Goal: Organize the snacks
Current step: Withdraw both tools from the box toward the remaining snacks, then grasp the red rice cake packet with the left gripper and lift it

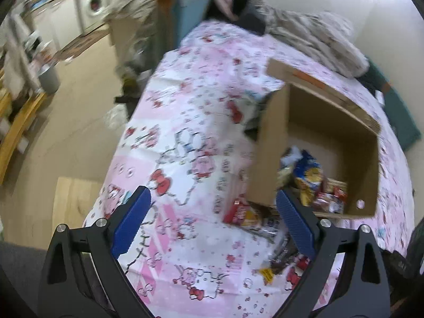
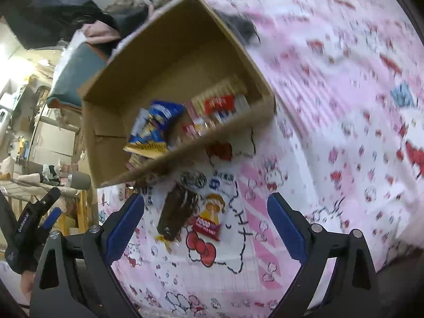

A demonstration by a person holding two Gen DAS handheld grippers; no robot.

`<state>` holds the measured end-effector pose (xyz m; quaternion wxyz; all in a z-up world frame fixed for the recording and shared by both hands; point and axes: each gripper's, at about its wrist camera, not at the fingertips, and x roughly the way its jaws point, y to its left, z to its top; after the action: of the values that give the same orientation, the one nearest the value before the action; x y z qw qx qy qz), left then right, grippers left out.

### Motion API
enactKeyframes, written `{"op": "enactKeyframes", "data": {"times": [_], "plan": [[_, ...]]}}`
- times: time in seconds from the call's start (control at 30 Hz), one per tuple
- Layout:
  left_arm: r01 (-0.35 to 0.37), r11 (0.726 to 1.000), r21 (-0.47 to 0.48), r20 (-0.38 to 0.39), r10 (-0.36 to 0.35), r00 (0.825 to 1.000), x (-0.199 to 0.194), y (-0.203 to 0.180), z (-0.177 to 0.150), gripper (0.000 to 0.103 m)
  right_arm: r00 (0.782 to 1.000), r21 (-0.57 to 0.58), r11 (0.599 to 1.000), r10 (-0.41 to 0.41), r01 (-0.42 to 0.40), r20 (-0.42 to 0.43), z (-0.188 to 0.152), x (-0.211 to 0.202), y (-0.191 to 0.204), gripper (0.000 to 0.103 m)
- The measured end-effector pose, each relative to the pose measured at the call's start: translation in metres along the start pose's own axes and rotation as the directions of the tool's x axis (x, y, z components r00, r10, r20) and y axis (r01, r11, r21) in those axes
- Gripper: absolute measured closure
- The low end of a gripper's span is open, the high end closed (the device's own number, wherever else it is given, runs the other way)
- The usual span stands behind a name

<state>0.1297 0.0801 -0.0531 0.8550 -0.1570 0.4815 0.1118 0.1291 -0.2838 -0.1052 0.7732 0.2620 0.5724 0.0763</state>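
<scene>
Here both tools, left (image 1: 213, 220) and right (image 2: 205, 222), gape apart, snack packets (image 2: 185, 212) just ahead beside the box (image 2: 111, 122).

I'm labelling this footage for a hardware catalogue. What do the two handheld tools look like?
Both look alike. The left tool has a matte black frame with triangular cut-outs, silver round screws at the joints, and two ribbed blue pads on its fingers. The right tool has the same black frame, silver screws and blue pads. In the right wrist view, the left tool's black side carries small white lettering, too blurred to read.
</scene>
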Motion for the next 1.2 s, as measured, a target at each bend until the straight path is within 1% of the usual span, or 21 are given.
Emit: {"op": "enactKeyframes", "data": {"times": [0.07, 0.13, 0.2, 0.27, 0.33, 0.37, 0.4, 0.43, 0.47, 0.5, 0.57, 0.67, 0.7, 0.8, 0.83, 0.93, 1.0, 1.07, 1.13, 1.17, 1.2], "plan": [[-0.021, 1.0, -0.018, -0.043, 0.02, 0.999, 0.012, 0.005, -0.003, 0.009, 1.0, 0.013, 1.0, -0.008, 0.008, -0.01, 0.0, 0.004, -0.002, 0.007], [-0.031, 0.999, -0.023, -0.113, 0.028, 0.993, 0.028, 0.006, -0.009, 0.009, 1.0, 0.02, 1.0, -0.018, 0.018, -0.024, 0.0, 0.008, -0.004, 0.007], [-0.022, 1.0, -0.006, -0.166, 0.021, 0.986, 0.041, 0.002, -0.015, 0.009, 0.999, 0.028, 0.999, -0.024, 0.025, -0.037, 0.0, 0.011, -0.005, 0.007], [0.027, 0.999, 0.045, -0.226, -0.016, 0.974, 0.054, -0.012, -0.024, 0.009, 0.999, 0.034, 0.999, -0.028, 0.03, -0.045, 0.0, 0.013, -0.007, 0.007], [0.146, 0.984, 0.098, -0.293, -0.112, 0.95, 0.064, -0.033, -0.029, 0.009, 0.998, 0.04, 0.999, -0.03, 0.032, -0.048, 0.001, 0.012, -0.009, 0.007], [0.173, 0.977, 0.126, -0.298, -0.13, 0.946, 0.065, -0.043, -0.03, 0.009, 0.998, 0.043, 0.999, -0.028, 0.03, -0.05, 0.001, 0.012, -0.01, 0.007], [0.177, 0.97, 0.168, -0.287, -0.123, 0.95, 0.065, -0.054, -0.031, 0.004, 0.998, 0.044, 0.999, -0.026, 0.029, -0.051, 0.002, 0.012, -0.011, 0.007], [0.171, 0.961, 0.218, -0.263, -0.111, 0.959, 0.065, -0.063, -0.032, 0.001, 0.998, 0.046, 0.999, -0.025, 0.027, -0.051, 0.002, 0.012, -0.012, 0.007], [0.149, 0.953, 0.262, -0.239, -0.085, 0.967, 0.067, -0.07, -0.033, 0.0, 0.998, 0.046, 0.999, -0.025, 0.027, -0.052, 0.002, 0.012, -0.012, 0.007], [0.135, 0.95, 0.282, -0.237, -0.067, 0.969, 0.071, -0.074, -0.033, 0.0, 0.998, 0.045, 0.999, -0.026, 0.028, -0.054, 0.001, 0.012, -0.013, 0.007], [0.097, 0.951, 0.295, -0.228, -0.028, 0.973, 0.085, -0.078, -0.031, 0.0, 0.998, 0.04, 0.999, -0.028, 0.03, -0.059, 0.002, 0.012, -0.013, 0.007], [0.072, 0.945, 0.32, -0.241, 0.008, 0.97, 0.11, -0.086, -0.03, 0.0, 0.997, 0.031, 0.999, -0.039, 0.041, -0.062, 0.002, 0.014, -0.013, 0.007], [0.075, 0.94, 0.334, -0.242, 0.008, 0.97, 0.117, -0.089, -0.032, 0.0, 0.997, 0.03, 0.999, -0.043, 0.045, -0.063, 0.002, 0.014, -0.014, 0.007], [0.044, 0.918, 0.393, -0.251, 0.062, 0.966, 0.137, -0.096, -0.043, 0.0, 0.996, 0.031, 0.998, -0.046, 0.048, -0.071, 0.0, 0.016, -0.014, 0.007], [0.041, 0.918, 0.394, -0.259, 0.068, 0.964, 0.142, -0.096, -0.046, 0.0, 0.996, 0.027, 0.998, -0.048, 0.05, -0.073, -0.001, 0.016, -0.014, 0.007], [0.063, 0.923, 0.38, -0.268, 0.045, 0.962, 0.143, -0.094, -0.051, 0.0, 0.996, 0.01, 0.998, -0.058, 0.059, -0.073, -0.001, 0.017, -0.012, 0.007], [0.089, 0.901, 0.424, -0.325, 0.059, 0.944, 0.146, -0.097, -0.062, 0.003, 0.996, 0.01, 0.998, -0.057, 0.058, -0.072, 0.0, 0.017, -0.011, 0.007], [0.089, 0.88, 0.468, -0.315, 0.072, 0.946, 0.14, -0.097, -0.074, 0.007, 0.996, 0.016, 0.999, -0.047, 0.048, -0.074, 0.001, 0.017, -0.01, 0.007], [0.095, 0.885, 0.456, -0.315, 0.061, 0.947, 0.132, -0.093, -0.079, 0.018, 0.997, 0.016, 0.999, -0.034, 0.035, -0.073, 0.001, 0.017, -0.008, 0.007], [0.107, 0.891, 0.441, -0.322, 0.046, 0.946, 0.128, -0.09, -0.078, 0.026, 0.997, 0.014, 0.999, -0.029, 0.031, -0.073, 0.001, 0.016, -0.007, 0.007], [0.123, 0.897, 0.424, -0.333, 0.028, 0.942, 0.124, -0.088, -0.078, 0.03, 0.997, 0.011, 1.0, -0.023, 0.024, -0.072, 0.001, 0.016, -0.005, 0.007]]}}
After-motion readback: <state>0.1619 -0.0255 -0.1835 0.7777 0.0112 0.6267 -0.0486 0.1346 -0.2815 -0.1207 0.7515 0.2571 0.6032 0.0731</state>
